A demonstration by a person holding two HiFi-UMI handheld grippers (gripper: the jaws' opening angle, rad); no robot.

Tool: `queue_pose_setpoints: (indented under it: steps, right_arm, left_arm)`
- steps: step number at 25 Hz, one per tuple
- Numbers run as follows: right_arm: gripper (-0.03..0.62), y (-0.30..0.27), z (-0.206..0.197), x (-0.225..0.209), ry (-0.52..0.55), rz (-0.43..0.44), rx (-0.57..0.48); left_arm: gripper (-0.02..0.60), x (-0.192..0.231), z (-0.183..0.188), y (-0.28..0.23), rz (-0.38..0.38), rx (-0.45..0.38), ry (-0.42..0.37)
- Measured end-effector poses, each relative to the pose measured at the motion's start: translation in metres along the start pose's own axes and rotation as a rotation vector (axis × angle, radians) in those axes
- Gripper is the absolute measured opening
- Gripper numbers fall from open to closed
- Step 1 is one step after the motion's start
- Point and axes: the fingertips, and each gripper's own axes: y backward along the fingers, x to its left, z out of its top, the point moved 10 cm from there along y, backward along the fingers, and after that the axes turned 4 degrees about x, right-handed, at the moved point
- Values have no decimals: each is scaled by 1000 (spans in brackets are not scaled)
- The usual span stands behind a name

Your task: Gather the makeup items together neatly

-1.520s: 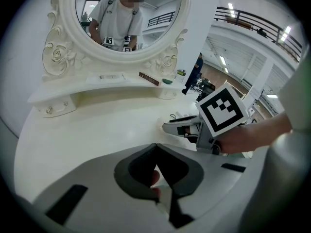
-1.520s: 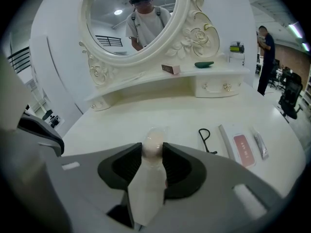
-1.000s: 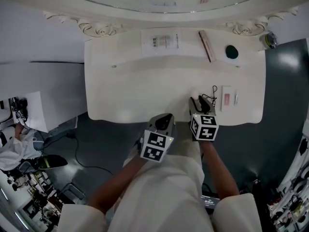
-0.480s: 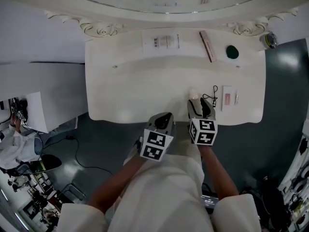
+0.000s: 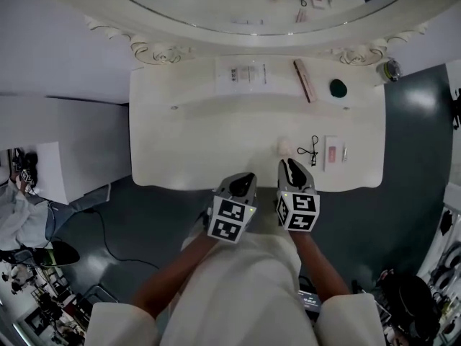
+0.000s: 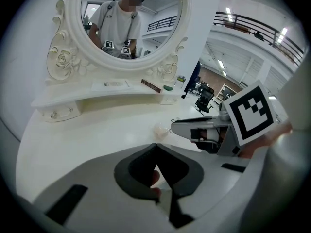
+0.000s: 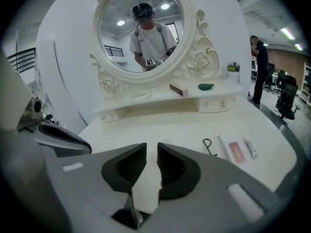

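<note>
Makeup items (image 5: 332, 150) in two loose clusters on the white dressing-table surface (image 5: 202, 143), not drawn into one group. Nearest cluster just ahead and to the right of the right hand-held gripper (image 5: 291, 164):
- small pale puff-like piece (image 5: 286, 147) almost straight ahead of its tips, rounded, soft-looking, matte
- thin black looped wire-like tool (image 5: 311, 150) just right of that, stem slanting
- flat white pack (image 5: 333, 157) with a pink panel, further right, long axis running away from the person, roughly parallel to the gripper's own line
- slim silvery tube (image 5: 345, 152) just beside the pack, same heading

Second cluster well beyond the same gripper, on the raised shelf (image 5: 187, 85) under the mirror (image 5: 216, 6): long brownish box (image 5: 304, 80), slightly slanted; dark green glossy oval piece (image 5: 338, 87); printed white card (image 5: 245, 73) further left.

Right hand-held gripper: ribbed dark pads a narrow slit apart, having just been closing, nothing between them, only bare surface showing through. Left hand-held gripper (image 5: 247, 176) just left of the right one, back over the surface's near edge, tips pressed together. Pinkish patch in the hollow behind those tips, too unclear to name.

Judged from this: right hand-held gripper clearly the nearer for the puff-like piece and the looped wire-like tool. Thin flat pack probably hard to pinch off the smooth top, so better taken across its short side.
</note>
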Motion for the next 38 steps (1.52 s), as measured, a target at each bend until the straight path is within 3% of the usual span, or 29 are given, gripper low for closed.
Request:
queue_pose_setpoints:
  steps: [4, 13, 18, 26, 32, 38]
  right_arm:
    - [28, 11, 1, 6, 14, -6, -11]
    - [3, 27, 11, 23, 75, 47, -55]
    - [2, 37, 17, 36, 118, 85, -79]
    - [0, 48, 27, 49, 101, 126, -123]
    - [2, 58, 34, 57, 70, 173, -117]
    - [2, 73, 51, 73, 94, 189, -161]
  left_arm:
    - [2, 1, 2, 8, -4, -18, 3]
    - [2, 22, 9, 26, 10, -61, 11]
    - [2, 20, 10, 34, 2, -86, 22]
    - [2, 22, 12, 51, -6, -120, 11]
    - [2, 31, 16, 66, -6, -162, 69]
    - [2, 32, 23, 85, -32, -189, 61]
